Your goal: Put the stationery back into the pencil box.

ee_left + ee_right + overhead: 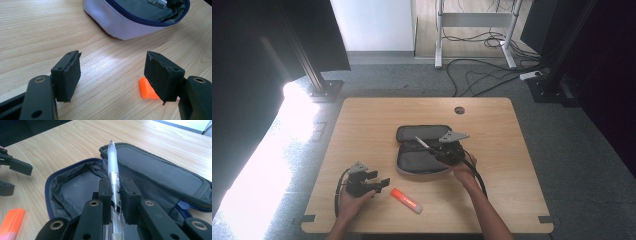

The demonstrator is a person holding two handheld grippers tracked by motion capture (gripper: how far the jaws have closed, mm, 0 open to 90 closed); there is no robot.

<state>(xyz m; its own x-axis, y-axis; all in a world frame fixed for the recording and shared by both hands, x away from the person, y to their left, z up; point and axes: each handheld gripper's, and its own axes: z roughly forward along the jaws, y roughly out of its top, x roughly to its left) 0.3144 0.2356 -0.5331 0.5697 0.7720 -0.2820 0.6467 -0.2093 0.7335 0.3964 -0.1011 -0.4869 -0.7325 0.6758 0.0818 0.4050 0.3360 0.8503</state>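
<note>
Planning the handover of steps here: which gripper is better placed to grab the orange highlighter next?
Left. The left gripper is open beside the highlighter, while the right gripper is clamped on a pen over the pencil case.

The right gripper (pixel 435 148) holds a pen (pixel 422 143) above the open pencil case (pixel 412 165) at the table (pixel 362 120) centre. The left gripper (pixel 378 179) rests near the front edge, jaws apart, beside an orange highlighter (pixel 406 200).
</note>
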